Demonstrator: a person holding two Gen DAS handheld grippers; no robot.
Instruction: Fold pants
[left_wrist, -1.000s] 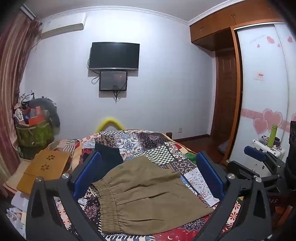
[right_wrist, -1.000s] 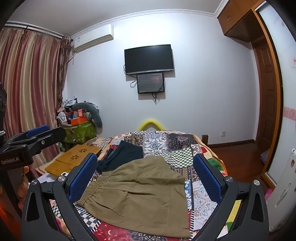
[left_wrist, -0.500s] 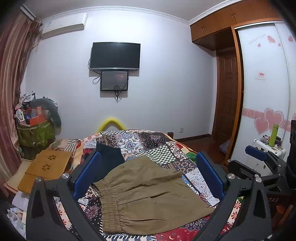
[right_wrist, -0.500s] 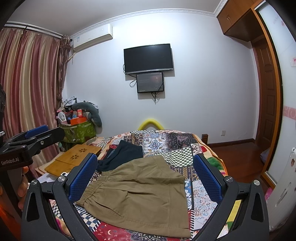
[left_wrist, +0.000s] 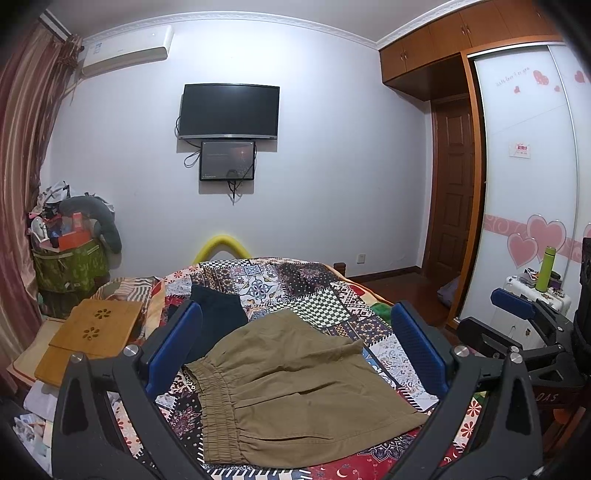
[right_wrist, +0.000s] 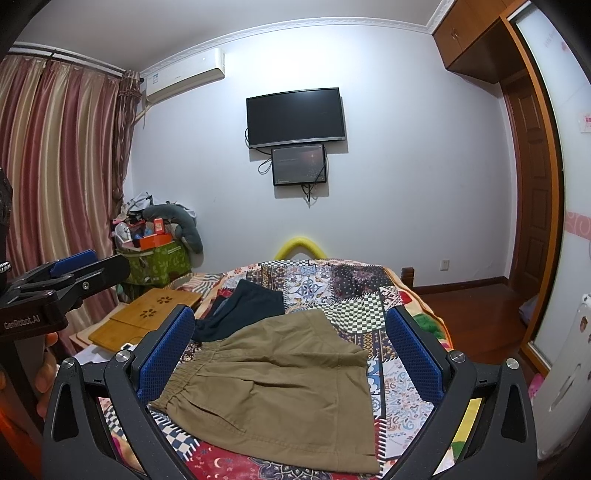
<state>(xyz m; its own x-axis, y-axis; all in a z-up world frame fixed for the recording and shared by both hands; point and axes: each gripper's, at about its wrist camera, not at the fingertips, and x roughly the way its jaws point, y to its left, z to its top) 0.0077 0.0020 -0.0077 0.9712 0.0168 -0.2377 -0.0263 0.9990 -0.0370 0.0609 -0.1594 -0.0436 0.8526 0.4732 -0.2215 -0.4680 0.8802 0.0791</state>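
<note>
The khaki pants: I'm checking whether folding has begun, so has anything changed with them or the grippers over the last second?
Hardly anything. The left wrist view drifts very slightly, so the left gripper shifted a touch; nothing was grasped or released. The khaki pants lie flat on the patchwork quilt as before, the dark garment still behind them. The right gripper stayed put, and both grippers' jaws remain open above the pants.

Two grippers: the left gripper (left_wrist: 295, 345) and the right gripper (right_wrist: 290, 349), each with two blue-padded fingers set wide apart. One pair of khaki shorts (left_wrist: 295, 387) and one dark garment (left_wrist: 214, 314) on one patchwork quilt (left_wrist: 295, 280). Two wall screens: one television (left_wrist: 229, 110), one smaller monitor (left_wrist: 227, 160). One air conditioner (left_wrist: 125, 50), one wooden lap desk (left_wrist: 92, 332), one green bottle (left_wrist: 546, 267), one green storage bag (left_wrist: 70, 267)
</note>
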